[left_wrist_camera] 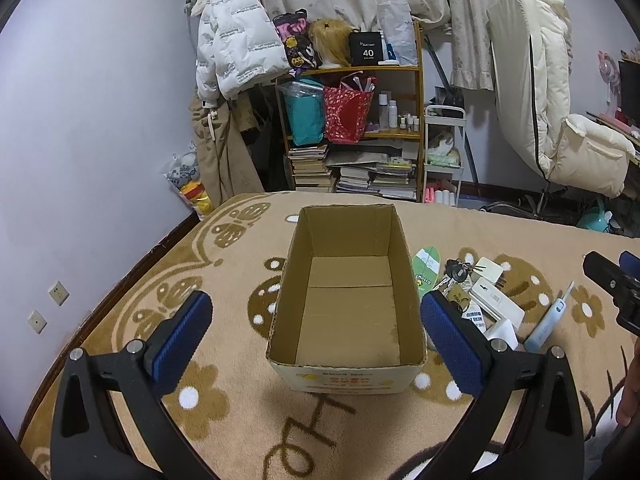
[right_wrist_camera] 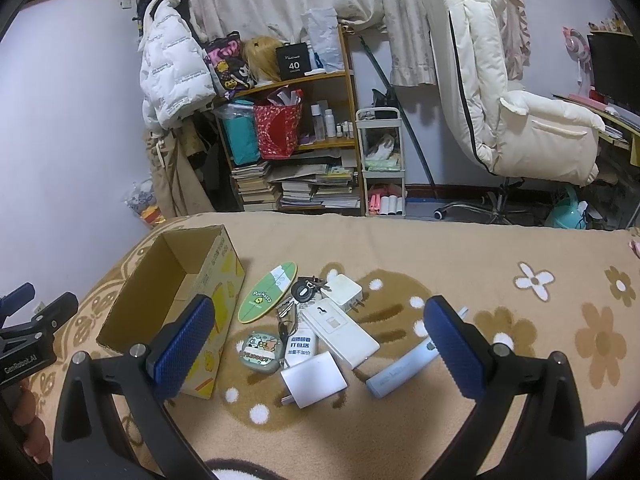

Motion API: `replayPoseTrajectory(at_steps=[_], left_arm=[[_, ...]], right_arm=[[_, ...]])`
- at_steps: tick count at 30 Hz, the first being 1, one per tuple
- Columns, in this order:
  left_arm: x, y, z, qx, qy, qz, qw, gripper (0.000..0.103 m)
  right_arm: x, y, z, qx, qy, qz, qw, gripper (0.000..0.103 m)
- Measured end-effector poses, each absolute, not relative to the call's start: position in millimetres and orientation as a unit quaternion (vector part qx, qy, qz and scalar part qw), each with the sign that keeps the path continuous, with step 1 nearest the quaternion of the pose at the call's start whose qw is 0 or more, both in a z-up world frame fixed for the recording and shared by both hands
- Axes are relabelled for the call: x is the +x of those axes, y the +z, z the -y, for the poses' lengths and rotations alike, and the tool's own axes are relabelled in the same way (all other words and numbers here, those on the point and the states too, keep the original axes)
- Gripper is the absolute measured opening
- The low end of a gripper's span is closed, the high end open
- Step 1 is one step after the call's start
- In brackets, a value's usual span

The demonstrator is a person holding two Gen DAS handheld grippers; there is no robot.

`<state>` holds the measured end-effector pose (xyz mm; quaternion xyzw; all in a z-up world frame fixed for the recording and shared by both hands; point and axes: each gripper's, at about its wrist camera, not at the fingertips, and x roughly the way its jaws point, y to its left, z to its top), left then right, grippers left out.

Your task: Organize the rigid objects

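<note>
The cardboard box (right_wrist_camera: 168, 292) is standing open-topped and empty on the bed's flowered blanket (right_wrist_camera: 520, 320), and the loose rigid things are lying in a cluster just off its right side, so the right tool (right_wrist_camera: 320, 346), hanging spread wide and holding nothing, is sitting nearer them than the left tool (left_wrist_camera: 316, 340), also spread and empty over the box. Nearest the right tool, the white plug (right_wrist_camera: 314, 378) and blue thermometer (right_wrist_camera: 404, 372) are lying unobstructed, the thermometer's long axis running diagonally away from the box.

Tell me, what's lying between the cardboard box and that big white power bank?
In the right wrist view, a green surfboard-shaped card and a bunch of keys lie between the cardboard box and the power bank.
</note>
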<state>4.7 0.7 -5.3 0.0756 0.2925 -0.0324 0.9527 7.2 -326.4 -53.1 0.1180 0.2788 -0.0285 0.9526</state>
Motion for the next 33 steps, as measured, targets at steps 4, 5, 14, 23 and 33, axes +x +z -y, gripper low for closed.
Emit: replayPoseTrajectory(at_steps=[4, 5, 14, 23, 33], left_arm=[[5.5, -5.8, -0.7, 0.076, -0.033, -0.294, 0.952, 0.103], [5.7, -6.2, -0.7, 0.076, -0.034, -0.295, 0.952, 0.103], [5.9, -7.8, 0.2, 0.077, -0.035, -0.296, 0.951, 0.103], [5.3, -6.7, -0.6, 0.076, -0.029, -0.29, 0.954, 0.103], [4.4, -5.7, -1.5, 0.077, -0.031, -0.286, 0.955, 0.103]], right_arm=[[7.2, -55.2, 325.8, 0.119, -0.029, -0.28, 0.952, 0.103], [7.3, -55.0, 326.5, 0.119, -0.029, -0.28, 0.952, 0.103], [7.6, -53.7, 327.0, 0.119, -0.029, -0.28, 0.952, 0.103], [7.4, -56.5, 326.8, 0.119, -0.029, -0.281, 0.952, 0.103], [8.8, -58.4, 324.5, 0.122, -0.026, -0.283, 0.951, 0.103]])
